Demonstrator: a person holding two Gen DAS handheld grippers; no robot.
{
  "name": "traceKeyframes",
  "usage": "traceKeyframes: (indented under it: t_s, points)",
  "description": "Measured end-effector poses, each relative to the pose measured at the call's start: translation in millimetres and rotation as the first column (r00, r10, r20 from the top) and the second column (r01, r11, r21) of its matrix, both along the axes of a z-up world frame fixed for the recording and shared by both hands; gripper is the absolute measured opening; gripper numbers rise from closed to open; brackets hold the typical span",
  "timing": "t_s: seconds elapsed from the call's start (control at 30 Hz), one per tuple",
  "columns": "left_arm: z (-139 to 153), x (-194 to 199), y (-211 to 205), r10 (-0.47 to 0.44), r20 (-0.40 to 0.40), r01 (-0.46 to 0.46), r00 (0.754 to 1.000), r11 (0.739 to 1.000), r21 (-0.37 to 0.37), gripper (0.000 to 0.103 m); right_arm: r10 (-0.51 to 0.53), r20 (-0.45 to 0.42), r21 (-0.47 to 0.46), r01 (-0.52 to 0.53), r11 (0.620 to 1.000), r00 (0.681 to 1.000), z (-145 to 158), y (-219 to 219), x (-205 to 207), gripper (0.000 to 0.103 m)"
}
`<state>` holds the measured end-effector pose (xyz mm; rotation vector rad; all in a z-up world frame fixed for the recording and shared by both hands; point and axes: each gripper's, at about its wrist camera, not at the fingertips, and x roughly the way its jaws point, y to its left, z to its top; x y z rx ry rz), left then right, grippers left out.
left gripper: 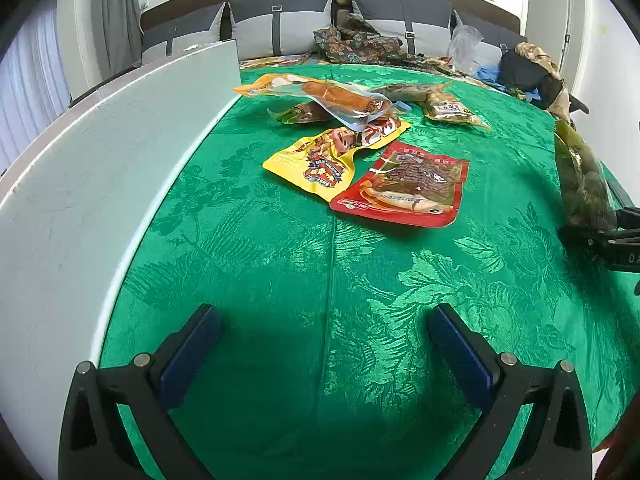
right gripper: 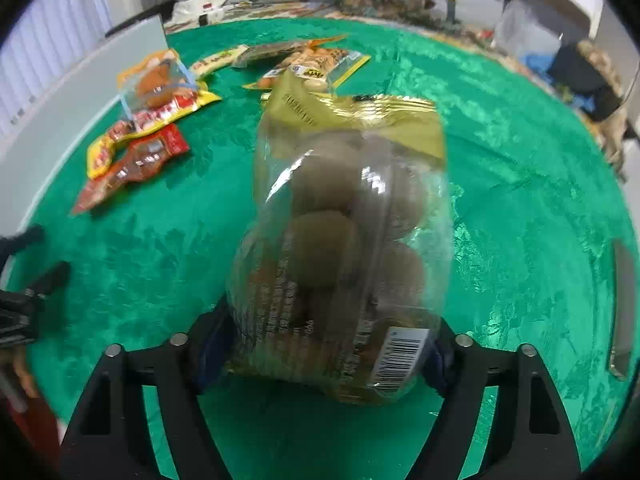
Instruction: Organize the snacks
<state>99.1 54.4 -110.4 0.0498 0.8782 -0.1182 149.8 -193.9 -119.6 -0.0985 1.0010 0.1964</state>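
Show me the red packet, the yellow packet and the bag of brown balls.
red packet [left gripper: 404,186], left wrist view, its middle.
yellow packet [left gripper: 316,164], left wrist view, printed front.
bag of brown balls [right gripper: 332,240], right wrist view, clear middle.

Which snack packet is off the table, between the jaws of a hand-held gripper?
The clear bag of brown balls, between the right hand-held gripper's jaws; the other packets lie on the green cloth.

Snack packets are lying clustered on the worktop toward its far side: the fish packet nearest, a nut packet touching it on the left, a sausage packet overlapping behind. A board is standing along the left edge. A sofa is sitting behind.

A bag of round snacks is sitting between the right tool's jaws, right of the cluster.
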Motion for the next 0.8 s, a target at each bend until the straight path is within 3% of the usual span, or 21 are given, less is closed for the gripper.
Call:
traceKeyframes:
  t_s: [0.2,0.8]
  points:
    - [-2,-8,-1,0.0,0.003,0.0,1.0,1.0,0.0,0.103,-0.026,0.104,0.036,0.023,0.999,0.994,-5,-8,-12,0.085]
    - [-2,-7,-1,-0.001,0.004,0.001,1.0,1.0,-0.001,0.103,-0.025,0.103,0.041,0.021,0.999,0.994,-5,-9,-9,0.086]
